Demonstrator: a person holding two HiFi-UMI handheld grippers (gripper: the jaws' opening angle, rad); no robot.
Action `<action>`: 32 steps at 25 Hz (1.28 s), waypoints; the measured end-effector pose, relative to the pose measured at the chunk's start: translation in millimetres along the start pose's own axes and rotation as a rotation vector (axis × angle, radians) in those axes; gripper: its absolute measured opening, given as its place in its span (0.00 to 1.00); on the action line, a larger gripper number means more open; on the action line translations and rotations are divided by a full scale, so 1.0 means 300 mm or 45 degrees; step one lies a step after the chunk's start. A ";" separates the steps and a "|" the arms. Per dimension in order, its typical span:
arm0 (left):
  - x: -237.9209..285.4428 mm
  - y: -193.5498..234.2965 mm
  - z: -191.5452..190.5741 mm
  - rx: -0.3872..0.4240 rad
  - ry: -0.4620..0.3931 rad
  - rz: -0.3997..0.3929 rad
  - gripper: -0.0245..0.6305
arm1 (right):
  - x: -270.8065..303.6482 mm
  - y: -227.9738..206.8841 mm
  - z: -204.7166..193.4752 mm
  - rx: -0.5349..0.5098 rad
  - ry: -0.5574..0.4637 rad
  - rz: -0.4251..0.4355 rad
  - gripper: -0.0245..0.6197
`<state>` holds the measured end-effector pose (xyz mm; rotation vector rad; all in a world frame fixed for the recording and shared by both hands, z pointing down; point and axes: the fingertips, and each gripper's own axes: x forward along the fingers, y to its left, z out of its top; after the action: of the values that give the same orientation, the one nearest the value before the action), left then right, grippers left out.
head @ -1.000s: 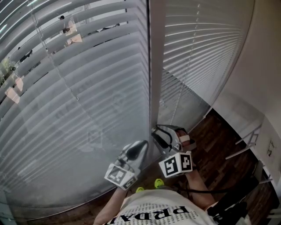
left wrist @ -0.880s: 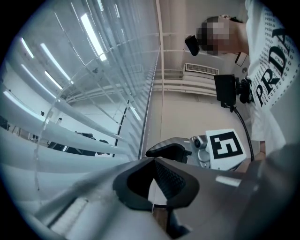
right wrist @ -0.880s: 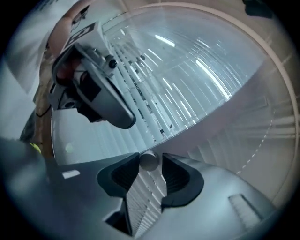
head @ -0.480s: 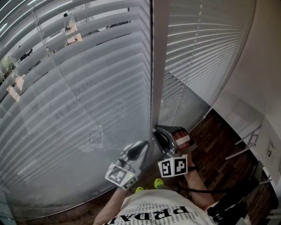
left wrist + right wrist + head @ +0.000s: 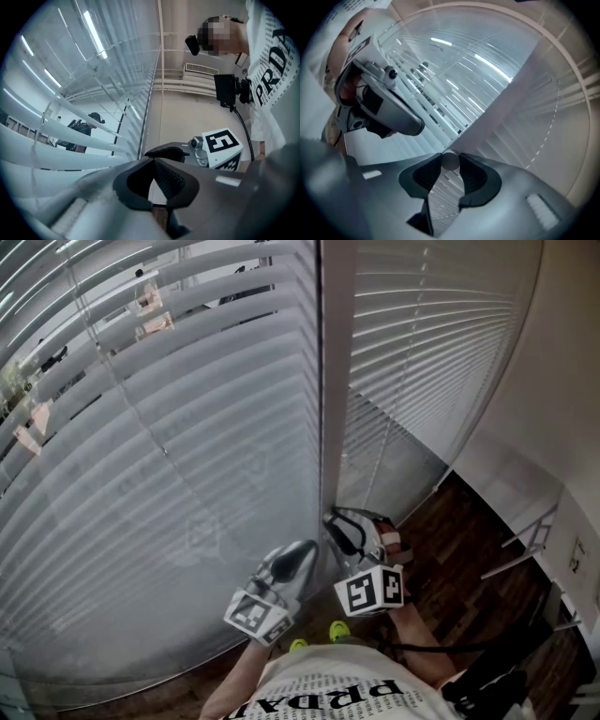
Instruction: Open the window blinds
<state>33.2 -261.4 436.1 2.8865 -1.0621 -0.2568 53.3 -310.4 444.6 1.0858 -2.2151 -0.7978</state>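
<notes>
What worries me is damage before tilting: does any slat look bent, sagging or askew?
Nothing stands out: the left blind and the right blind hang with slats parallel and evenly spaced, none bent or sagging.

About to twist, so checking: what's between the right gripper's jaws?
The blind's wand: its round end sits pinched between the jaws of the right gripper, which have just been closing on it. The right gripper view shows this.
</notes>
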 end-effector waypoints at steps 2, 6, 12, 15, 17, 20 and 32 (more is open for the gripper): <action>-0.001 -0.001 0.001 0.005 -0.001 -0.002 0.03 | -0.002 -0.004 0.003 0.114 -0.020 0.022 0.24; -0.001 -0.003 0.000 -0.003 0.002 -0.001 0.03 | -0.004 -0.010 0.001 0.326 -0.049 0.054 0.24; 0.005 -0.006 0.001 -0.006 0.000 -0.008 0.03 | -0.005 -0.022 -0.003 0.630 -0.103 0.097 0.24; 0.012 -0.008 0.011 -0.019 -0.013 -0.009 0.03 | -0.005 -0.030 0.000 0.722 -0.123 0.112 0.24; 0.011 -0.008 0.004 -0.010 -0.001 -0.013 0.03 | -0.006 -0.032 -0.003 0.788 -0.135 0.118 0.24; 0.009 -0.010 0.000 -0.006 0.004 -0.015 0.03 | -0.008 -0.033 -0.012 0.917 -0.158 0.139 0.24; 0.021 -0.015 0.036 -0.045 -0.032 -0.016 0.03 | -0.004 -0.047 -0.005 1.148 -0.215 0.185 0.25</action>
<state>38.8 -262.0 424.2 2.8669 -1.0331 -0.3097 61.9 -316.8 435.4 1.2296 -2.8348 0.2442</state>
